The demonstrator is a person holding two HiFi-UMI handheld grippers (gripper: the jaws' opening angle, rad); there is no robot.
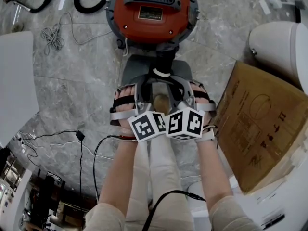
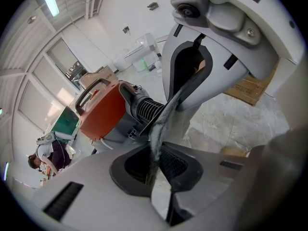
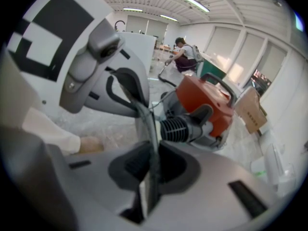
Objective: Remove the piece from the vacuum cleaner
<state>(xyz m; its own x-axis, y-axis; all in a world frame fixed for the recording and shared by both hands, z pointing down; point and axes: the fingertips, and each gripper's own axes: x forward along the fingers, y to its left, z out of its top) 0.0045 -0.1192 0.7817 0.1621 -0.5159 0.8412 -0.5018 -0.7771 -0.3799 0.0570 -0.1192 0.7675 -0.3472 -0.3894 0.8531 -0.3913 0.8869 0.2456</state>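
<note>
Orange vacuum cleaner point(image 1: 153, 27), grey-veined floor point(image 1: 77, 76)

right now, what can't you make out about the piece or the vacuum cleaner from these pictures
Gripper views: the piece shows only edge-on, so its shape is unclear.
Head view: left tool and right tool cover where they grip it.
Head view: the label on the vacuum cleaner is too small to read; its far side is cut off by the top edge.

I read the vacuum cleaner point(image 1: 153, 30) shell as glossy, smooth orange plastic, with a ribbed dark plastic hose cuff point(image 3: 175, 128). The grey piece point(image 1: 134, 67) looks like matt plastic. The floor point(image 1: 82, 81) is polished veined stone, and the cardboard box point(image 1: 260, 129) is matt brown.
</note>
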